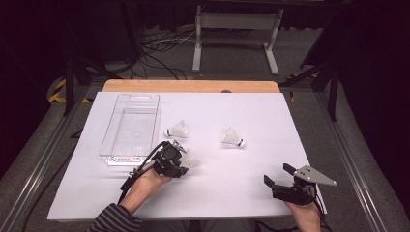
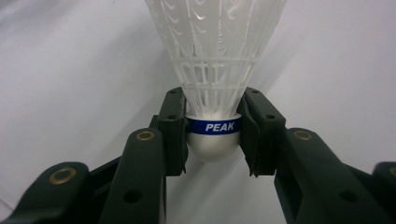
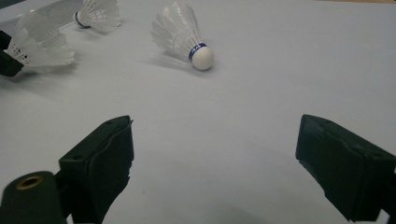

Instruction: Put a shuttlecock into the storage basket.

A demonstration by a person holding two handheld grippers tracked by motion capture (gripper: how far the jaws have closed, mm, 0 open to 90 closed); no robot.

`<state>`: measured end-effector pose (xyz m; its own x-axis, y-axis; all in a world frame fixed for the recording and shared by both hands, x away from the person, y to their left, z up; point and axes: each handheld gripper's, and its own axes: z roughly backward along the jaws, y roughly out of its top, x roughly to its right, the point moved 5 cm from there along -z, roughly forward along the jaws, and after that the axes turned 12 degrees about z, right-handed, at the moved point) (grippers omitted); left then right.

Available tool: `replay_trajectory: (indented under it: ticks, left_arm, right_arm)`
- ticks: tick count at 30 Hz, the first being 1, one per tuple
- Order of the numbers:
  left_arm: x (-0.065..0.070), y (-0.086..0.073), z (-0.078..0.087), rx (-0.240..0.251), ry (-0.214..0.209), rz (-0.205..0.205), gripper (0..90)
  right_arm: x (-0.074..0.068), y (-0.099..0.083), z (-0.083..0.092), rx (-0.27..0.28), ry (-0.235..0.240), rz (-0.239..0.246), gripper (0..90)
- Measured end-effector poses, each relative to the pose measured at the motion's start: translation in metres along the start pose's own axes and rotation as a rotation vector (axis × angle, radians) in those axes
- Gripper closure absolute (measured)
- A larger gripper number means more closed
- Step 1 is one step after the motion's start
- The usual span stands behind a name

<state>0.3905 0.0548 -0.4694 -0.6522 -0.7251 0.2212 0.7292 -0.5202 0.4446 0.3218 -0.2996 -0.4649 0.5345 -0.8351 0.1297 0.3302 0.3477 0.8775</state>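
white plastic, that is the shuttlecock [image 2: 214,70] i have in my left gripper [image 2: 214,135]: the two black jaws are clenched on its rounded cork just at the blue band reading peak, one pad on each side, and the netted skirt fans out away from me over the white table sheet [image 2: 70,70]. from the high view my left gripper [image 1: 180,155] sits near the front left part of the sheet with the skirt of the held shuttlecock [image 1: 191,159] poking out to its right, close to the near right corner of the clear plastic bin [image 1: 129,126]. just beyond it lies a second shuttlecock [image 1: 177,129] on its side beside the bin's right wall. a third shuttlecock [image 1: 233,138] lies well apart, toward the middle of the sheet, cork pointing right. my right gripper [image 1: 280,175] rests at the front right, jaws spread wide and grasping nothing, bare sheet between them.
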Motion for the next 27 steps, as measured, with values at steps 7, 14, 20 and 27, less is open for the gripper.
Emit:
replay_trajectory:
  ticks: [7,14,20,27]
  left_arm:
    - [0.005,0.002,0.011,0.025,-0.005,-0.007,65.3]
    - [0.008,0.003,0.019,0.028,-0.013,-0.008,65.3]
    - [0.008,0.006,0.023,0.034,-0.018,-0.019,65.4]
    - [0.008,0.008,0.03,0.049,-0.027,-0.009,65.4]
  right_arm:
    - [0.0,0.0,0.0,0.001,0.001,0.001,12.0]
    - [0.001,0.001,-0.001,0.005,0.002,0.001,12.0]
    - [0.001,0.002,-0.003,0.006,0.0,0.002,12.0]
    - [0.001,0.003,-0.004,0.008,-0.002,0.003,12.0]
